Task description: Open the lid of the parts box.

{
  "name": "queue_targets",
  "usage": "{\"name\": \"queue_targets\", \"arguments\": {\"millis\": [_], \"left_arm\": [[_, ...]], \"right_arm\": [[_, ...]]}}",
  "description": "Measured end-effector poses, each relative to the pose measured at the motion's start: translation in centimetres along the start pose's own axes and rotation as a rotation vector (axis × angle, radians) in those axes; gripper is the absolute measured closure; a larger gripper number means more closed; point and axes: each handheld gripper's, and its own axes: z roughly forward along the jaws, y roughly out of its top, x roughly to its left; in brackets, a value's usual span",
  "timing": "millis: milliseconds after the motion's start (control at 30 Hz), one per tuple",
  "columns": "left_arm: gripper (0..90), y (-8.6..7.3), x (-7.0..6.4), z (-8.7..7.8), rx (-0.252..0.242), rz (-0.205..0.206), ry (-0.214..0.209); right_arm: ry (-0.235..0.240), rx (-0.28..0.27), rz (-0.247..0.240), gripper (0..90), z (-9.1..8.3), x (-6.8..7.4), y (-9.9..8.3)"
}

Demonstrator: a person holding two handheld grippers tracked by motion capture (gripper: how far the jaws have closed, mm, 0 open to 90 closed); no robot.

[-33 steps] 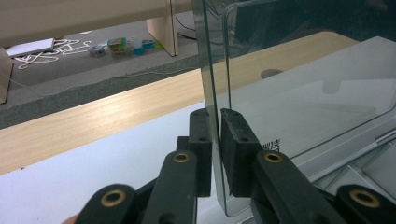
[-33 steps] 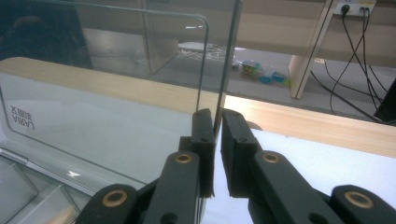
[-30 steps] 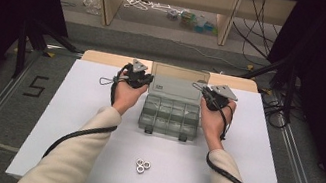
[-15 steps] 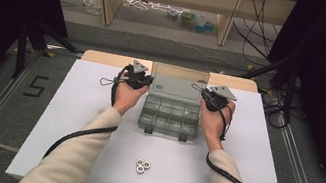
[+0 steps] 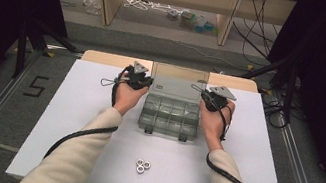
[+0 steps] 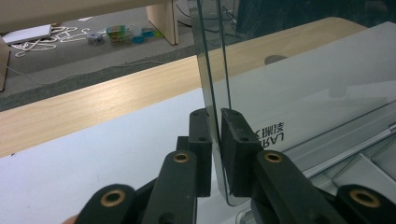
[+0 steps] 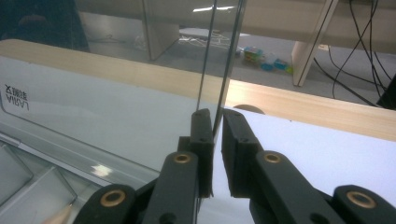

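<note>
I sit at a white table point(image 5: 72, 106) with a two-jaw gripper in each hand, my forearms in cream sleeves reaching forward from the near edge. In front of me, toward the far middle of the table, lies a clear plastic compartment box point(image 5: 169, 116), its divided tray flat on the surface and its two latches facing me. Its transparent lid point(image 5: 179, 81) stands raised at the back, on the side away from me.

My left gripper point(image 5: 143, 84) is at the lid's left edge. In the left gripper view, the lid's point(image 6: 212, 70) clear edge runs straight down between my two black jaws, which are clamped on it from both sides. Printed lettering on the lid shows just beside the jaws, seen through the plastic.

My right gripper point(image 5: 204, 96) is at the lid's right edge. In the right gripper view, the lid's point(image 7: 223, 60) thin edge again passes between the jaws, which close in on it, one jaw pressed against the pane. The tray's compartments show at the lower left of that view.

Nearer to me, well apart from the box, a small cluster of metal nuts point(image 5: 142, 165) lies on the table between my forearms. Beyond the table is a grey floor with wooden shelving legs and loose cables.
</note>
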Motion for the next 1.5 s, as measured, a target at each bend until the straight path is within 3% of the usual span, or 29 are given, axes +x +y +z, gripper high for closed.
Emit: {"name": "queue_targets", "arguments": {"millis": [67, 133, 533, 667, 800, 833, 900, 933, 1200, 1233, 1300, 1500], "left_arm": [[82.4, -0.1, 0.0, 0.1, 0.009, 0.006, 0.001], [82.4, -0.1, -0.1, 0.1, 0.003, -0.014, 0.0], [81.8, -0.4, 0.0, 0.4, 0.032, 0.005, 0.0], [81.5, -0.7, -0.1, 0.6, 0.046, 0.002, -0.001], [81.1, -0.7, -0.1, 0.6, 0.059, 0.003, -0.001], [81.0, -0.8, -0.1, 0.7, 0.064, 0.005, 0.0], [80.9, -0.9, -0.1, 0.7, 0.063, 0.006, -0.003], [80.8, -0.9, -0.1, 0.7, 0.063, 0.006, -0.003], [80.6, -1.7, -0.1, 1.1, 0.111, 0.005, -0.011], [80.3, -1.7, 0.2, 0.9, 0.146, 0.043, -0.015], [79.4, -1.9, 0.0, 1.0, 0.12, -0.002, -0.008], [72.0, -1.7, 0.1, 0.3, 0.089, -0.007, -0.023]], "right_arm": [[0.002, -0.003, -0.007, 83.4, 0.1, -0.1, -0.1], [0.002, -0.005, -0.01, 83.4, 0.2, -0.1, -0.1], [0.004, 0.021, -0.014, 82.6, 0.5, -0.1, -0.4], [0.009, 0.067, -0.008, 81.7, 0.3, -0.2, -0.4], [0.009, 0.071, -0.011, 81.2, 0.3, -0.2, -0.5], [0.006, 0.05, -0.002, 80.7, 0.7, -0.2, -0.7], [0.014, 0.088, -0.006, 80.5, 0.4, -0.3, -0.7], [0.008, 0.06, 0.0, 80.2, 0.8, -0.3, -0.9], [0.011, 0.085, 0.006, 76.4, 0.9, -0.4, -1.2], [0.006, 0.084, 0.009, 75.7, 0.9, -0.4, -1.2], [0.005, 0.093, 0.008, 72.9, 0.8, -0.5, -1.2], [0.022, 0.069, 0.006, 62.6, 0.7, -0.6, -1.2]]}}
